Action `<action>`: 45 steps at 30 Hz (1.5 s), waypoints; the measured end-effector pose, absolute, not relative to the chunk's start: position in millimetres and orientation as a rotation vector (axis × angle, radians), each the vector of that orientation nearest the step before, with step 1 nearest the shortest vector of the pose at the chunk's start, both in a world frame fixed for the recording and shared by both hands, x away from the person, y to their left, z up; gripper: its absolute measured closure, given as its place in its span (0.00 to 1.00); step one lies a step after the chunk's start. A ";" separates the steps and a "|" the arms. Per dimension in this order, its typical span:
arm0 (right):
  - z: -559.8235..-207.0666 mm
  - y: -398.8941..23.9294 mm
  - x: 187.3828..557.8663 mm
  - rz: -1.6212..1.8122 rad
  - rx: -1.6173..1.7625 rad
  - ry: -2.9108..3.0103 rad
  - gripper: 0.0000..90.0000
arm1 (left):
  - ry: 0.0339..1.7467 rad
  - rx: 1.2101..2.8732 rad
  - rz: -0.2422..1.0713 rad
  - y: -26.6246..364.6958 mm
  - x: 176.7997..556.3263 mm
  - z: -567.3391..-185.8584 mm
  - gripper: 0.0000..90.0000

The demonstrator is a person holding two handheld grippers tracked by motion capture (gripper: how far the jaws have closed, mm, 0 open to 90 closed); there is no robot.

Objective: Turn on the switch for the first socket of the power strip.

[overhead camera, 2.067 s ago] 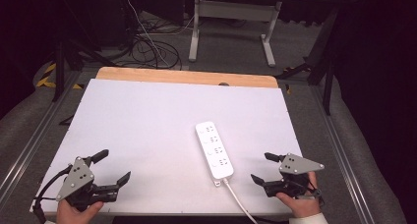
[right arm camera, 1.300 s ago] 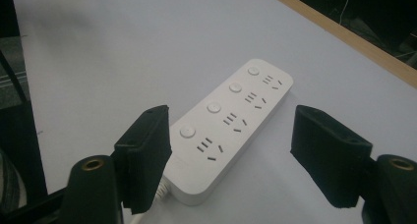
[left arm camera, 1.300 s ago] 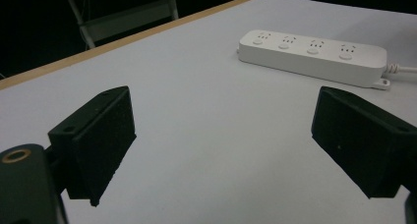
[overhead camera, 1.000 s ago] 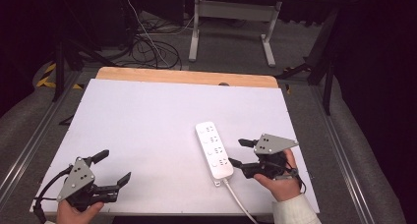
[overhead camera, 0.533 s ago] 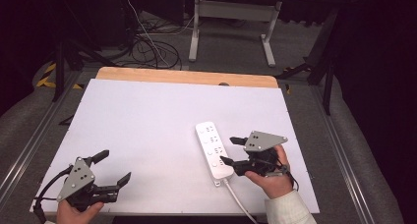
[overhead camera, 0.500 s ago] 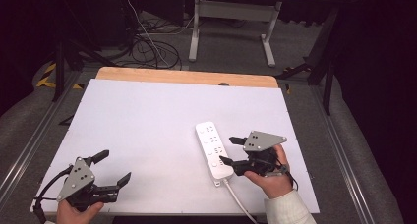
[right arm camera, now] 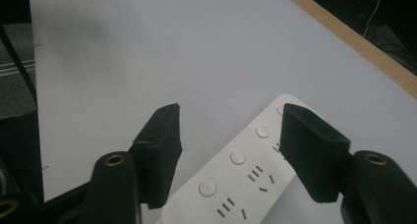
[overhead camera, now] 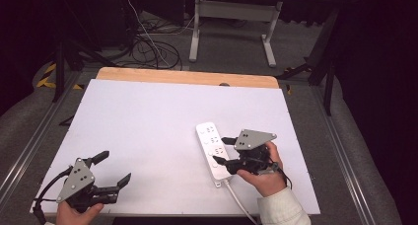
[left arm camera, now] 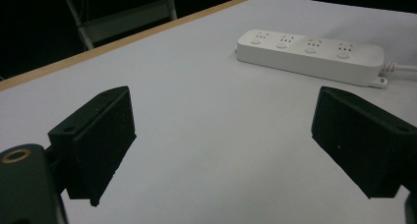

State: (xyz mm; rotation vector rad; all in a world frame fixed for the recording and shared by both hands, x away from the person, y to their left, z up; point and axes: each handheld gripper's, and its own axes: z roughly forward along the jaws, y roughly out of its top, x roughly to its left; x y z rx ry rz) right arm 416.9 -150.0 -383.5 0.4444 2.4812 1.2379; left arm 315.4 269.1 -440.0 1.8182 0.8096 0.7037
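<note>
High view puts your right claw (overhead camera: 220,150) over the near end of the long white plastic power strip (overhead camera: 211,146), which lies flat toward the near right part of the white surface (overhead camera: 148,121), its white cable (overhead camera: 240,201) running off the near edge. Its jaws have just been closing and now stand part open, astride the strip without pressing it; in the right gripper view the strip (right arm camera: 246,175) passes slantwise between them. Square the wrist first, I would say, so the two pads meet the strip's long sides flat rather than at corners. Lower until the pads sit below the top face, then close evenly. Grip toward the cable end with care, since the cord may tug as you lift. Your left claw (overhead camera: 114,167) rests wide open and empty near the near left corner; keep it ready to steady the far end.
</note>
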 end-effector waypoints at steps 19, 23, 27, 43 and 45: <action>-382.8 -139.7 418.4 1.116 0.516 2.667 1.00 | 0.806 1.826 0.711 269.3 316.0 -440.2 0.12; -383.5 -131.4 415.5 1.011 0.499 2.663 1.00 | 0.811 1.824 0.709 269.1 315.8 -440.3 0.12; -389.7 -125.3 418.2 0.934 0.501 2.690 1.00 | 0.810 1.825 0.710 269.2 315.8 -440.3 0.12; -414.2 -114.4 437.2 0.819 0.596 2.787 1.00 | 0.813 1.824 0.707 268.9 316.1 -440.6 0.12; -415.8 -114.1 438.1 0.819 0.606 2.796 1.00 | 0.811 1.826 0.708 269.1 316.0 -440.5 0.12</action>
